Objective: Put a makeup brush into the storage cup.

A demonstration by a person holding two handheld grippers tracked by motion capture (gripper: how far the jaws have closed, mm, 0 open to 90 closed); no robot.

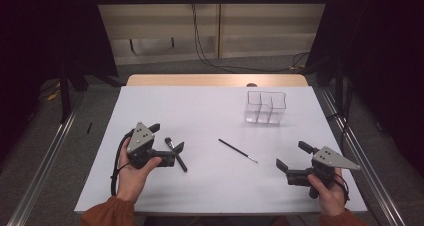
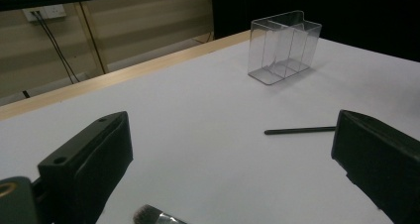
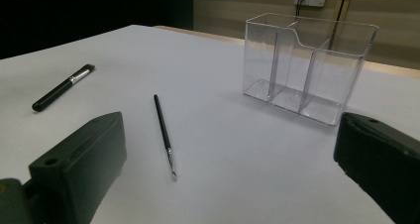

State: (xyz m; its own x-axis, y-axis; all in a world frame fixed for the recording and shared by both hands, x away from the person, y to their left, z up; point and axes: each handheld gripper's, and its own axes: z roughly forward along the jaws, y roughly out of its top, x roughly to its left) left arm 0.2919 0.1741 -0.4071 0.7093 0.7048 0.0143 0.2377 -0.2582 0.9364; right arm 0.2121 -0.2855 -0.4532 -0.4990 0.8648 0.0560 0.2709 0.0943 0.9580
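Observation:
A clear plastic organizer (image 1: 265,107) with three compartments stands empty at the table's back right. A thin black brush (image 1: 237,150) lies in the middle of the white table. A thicker black brush (image 1: 175,154) lies just right of my left gripper (image 1: 166,137), which is open and holds nothing. My right gripper (image 1: 293,155) rests near the front right, open and empty. In the left gripper view the thick brush's bristles (image 2: 151,215) show low between the jaws, with the thin brush (image 2: 299,130) and the organizer (image 2: 285,45) beyond. The right gripper view looks at the thin brush (image 3: 163,130), the thick brush (image 3: 62,87) and the organizer (image 3: 307,65).
The white table (image 1: 200,111) has a wooden strip (image 1: 215,80) along its far edge. Metal rails (image 1: 45,161) run along both sides on the floor. Cables (image 1: 205,56) hang behind the table against a beige wall.

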